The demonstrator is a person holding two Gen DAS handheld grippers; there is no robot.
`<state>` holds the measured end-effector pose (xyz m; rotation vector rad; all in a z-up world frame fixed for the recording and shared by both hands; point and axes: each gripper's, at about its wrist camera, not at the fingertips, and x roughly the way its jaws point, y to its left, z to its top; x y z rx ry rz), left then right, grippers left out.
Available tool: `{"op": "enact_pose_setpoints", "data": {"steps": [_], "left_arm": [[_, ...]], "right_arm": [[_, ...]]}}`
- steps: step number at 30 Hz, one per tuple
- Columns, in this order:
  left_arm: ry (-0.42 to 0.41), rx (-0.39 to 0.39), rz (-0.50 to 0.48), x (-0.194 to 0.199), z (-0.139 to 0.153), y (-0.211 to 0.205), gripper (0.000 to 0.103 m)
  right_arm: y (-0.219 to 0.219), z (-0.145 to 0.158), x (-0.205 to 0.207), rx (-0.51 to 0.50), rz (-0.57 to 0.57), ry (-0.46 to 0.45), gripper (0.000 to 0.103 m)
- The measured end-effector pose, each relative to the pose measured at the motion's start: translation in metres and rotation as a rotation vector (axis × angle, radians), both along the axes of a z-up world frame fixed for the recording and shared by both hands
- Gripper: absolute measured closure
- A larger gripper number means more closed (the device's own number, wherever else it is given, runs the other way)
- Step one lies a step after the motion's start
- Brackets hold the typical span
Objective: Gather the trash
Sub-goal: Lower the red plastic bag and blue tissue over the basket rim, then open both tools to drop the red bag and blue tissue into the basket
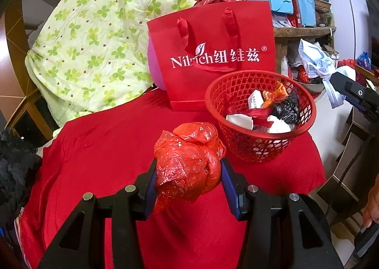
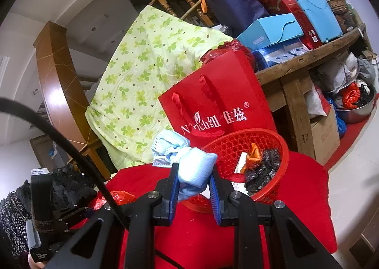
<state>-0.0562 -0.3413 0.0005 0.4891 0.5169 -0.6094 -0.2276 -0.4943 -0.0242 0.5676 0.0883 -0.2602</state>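
Right now my left gripper [image 1: 188, 182] is clamped on a crumpled red bag [image 1: 189, 162], both blue pads pressed into its sides, holding it above the red cloth [image 1: 94, 162] that covers the bench. My right gripper [image 2: 193, 188] is squeezed tight on a wad of pale blue cloth [image 2: 191, 169], its jaws narrow; a looser bunch of the same blue stuff sticks out past the fingers.

Just beyond both loads sits the basket [image 1: 260, 148], a red plastic lattice one, standing upright on the cloth near its right edge. I can see into it from both cameras: a black crumpled bag [image 2: 263, 169], an orange wrapper [image 2: 254, 150], white scraps of paper or card [image 1: 239, 121] and some red pieces among them. It looks about half full, though I cannot tell how deep the pile goes.

Directly behind the basket a red paper gift bag [image 1: 213, 56] stands upright with ribbon handles and white lettering; something in red plastic pokes out behind its top, and what the bag holds is hidden. A green clover quilt [image 1: 94, 44] is heaped to the left of it. A shelf [image 2: 308, 56] behind carries blue and red boxes.
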Motion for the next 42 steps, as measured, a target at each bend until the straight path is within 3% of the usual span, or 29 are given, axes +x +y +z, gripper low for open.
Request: {"op": "enact_pose_setpoints", "data": {"steps": [14, 24, 31, 33, 35, 36, 38, 39, 42], "left_arm": [[-0.021, -0.020, -0.060, 0.000, 0.017, -0.032, 0.052], [0.007, -0.096, -0.149, 0.017, 0.037, -0.061, 0.052], [0.063, -0.149, -0.227, 0.047, 0.034, -0.098, 0.051], [0.086, -0.154, -0.249, 0.059, 0.025, -0.110, 0.040], [0.114, -0.146, -0.258, 0.069, 0.013, -0.118, 0.037], [0.137, -0.137, -0.263, 0.073, 0.005, -0.122, 0.035], [0.187, -0.131, -0.280, 0.078, -0.007, -0.122, 0.032], [0.208, -0.131, -0.286, 0.079, -0.012, -0.120, 0.032], [0.231, -0.128, -0.281, 0.079, -0.020, -0.104, 0.031]], "right_arm": [[-0.013, 0.007, -0.008, -0.040, -0.035, 0.007, 0.077], [-0.037, 0.021, 0.003, -0.075, -0.059, 0.020, 0.077], [-0.075, 0.017, 0.041, 0.026, -0.038, 0.021, 0.077], [-0.090, 0.008, 0.061, 0.094, -0.027, 0.043, 0.076], [-0.104, -0.005, 0.080, 0.164, -0.001, 0.070, 0.076], [-0.110, -0.014, 0.091, 0.204, 0.021, 0.084, 0.072], [-0.119, -0.028, 0.107, 0.283, 0.047, 0.106, 0.054], [-0.122, -0.035, 0.111, 0.321, 0.052, 0.103, 0.036], [-0.120, -0.040, 0.107, 0.318, 0.034, 0.088, 0.034]]}}
